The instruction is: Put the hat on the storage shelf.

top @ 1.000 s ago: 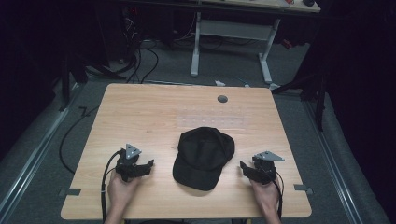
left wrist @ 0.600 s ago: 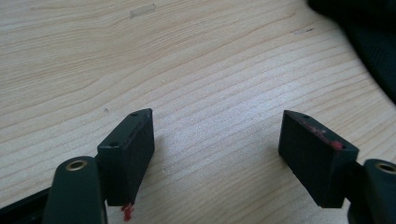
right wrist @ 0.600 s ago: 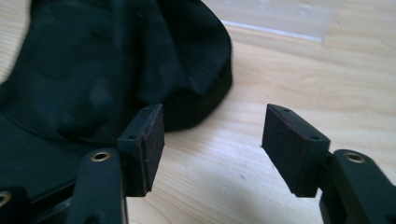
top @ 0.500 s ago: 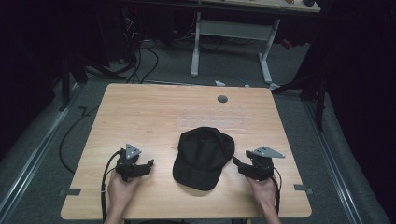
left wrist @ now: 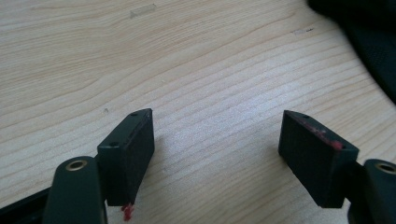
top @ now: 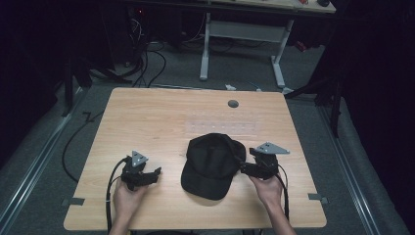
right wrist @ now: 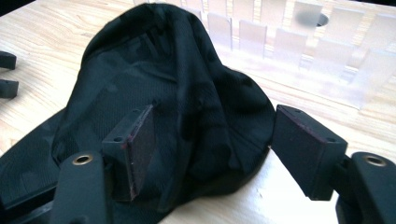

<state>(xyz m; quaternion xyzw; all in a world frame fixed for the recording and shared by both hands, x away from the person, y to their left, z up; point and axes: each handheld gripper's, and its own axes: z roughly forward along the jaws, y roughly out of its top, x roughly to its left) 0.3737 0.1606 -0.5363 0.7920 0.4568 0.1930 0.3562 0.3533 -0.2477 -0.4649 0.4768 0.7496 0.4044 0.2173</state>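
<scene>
Black cloth cap [top: 214,164] lies on the worktop [top: 147,117], toward 6 o'clock. It looks soft, light and floppy. The right gripper [top: 246,168], at the cap's 3 o'clock, has just been opening; its jaws stand apart around the back edge, a good spot to pinch. The left gripper [left wrist: 217,140] is apart too.

A lab: bare wooden table [top: 147,117], floor cables [top: 147,63], dark surroundings.

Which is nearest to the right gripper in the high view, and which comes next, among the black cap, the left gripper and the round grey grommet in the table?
1. Black cap: directly beside the right gripper, at the table's middle.
2. Left gripper: beyond the cap, at the near left.
3. Round grey grommet: near the table's far edge, just farther than the left gripper.
</scene>
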